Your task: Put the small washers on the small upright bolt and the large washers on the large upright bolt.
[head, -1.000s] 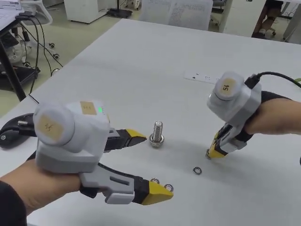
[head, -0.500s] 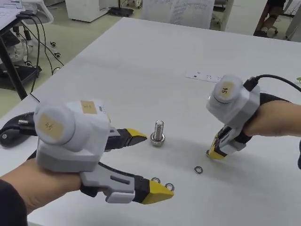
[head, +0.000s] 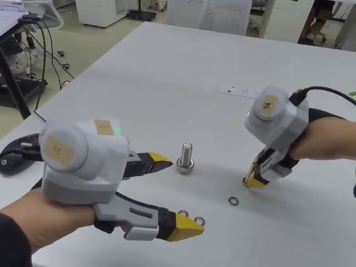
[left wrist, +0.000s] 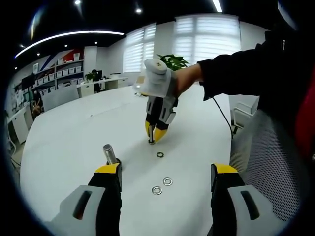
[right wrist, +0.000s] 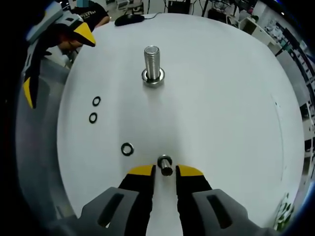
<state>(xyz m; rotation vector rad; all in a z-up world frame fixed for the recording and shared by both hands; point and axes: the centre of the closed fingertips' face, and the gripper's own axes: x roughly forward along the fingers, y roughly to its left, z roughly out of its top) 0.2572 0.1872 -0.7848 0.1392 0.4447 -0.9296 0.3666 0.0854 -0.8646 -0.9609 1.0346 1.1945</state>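
Note:
The large bolt [head: 186, 157] stands upright mid-table on its head; it is the tall threaded post [right wrist: 153, 66] in the right gripper view. My right gripper [head: 250, 180] points down at the table, and its jaws pinch the small upright bolt [right wrist: 165, 164] at their tips. One small washer [head: 233, 201] lies just beside it. Two more washers [head: 182, 213] [head: 199, 221] lie by the lower jaw of my left gripper [head: 173, 193]. That gripper is wide open, nothing between its jaws, and the large bolt [left wrist: 110, 153] stands off its left jaw tip.
A white power strip [head: 239, 90] lies on the white table [head: 167, 83] beyond the right gripper. A black cable runs from that gripper off to the right. A dark object [head: 11, 156] rests at the table's left edge.

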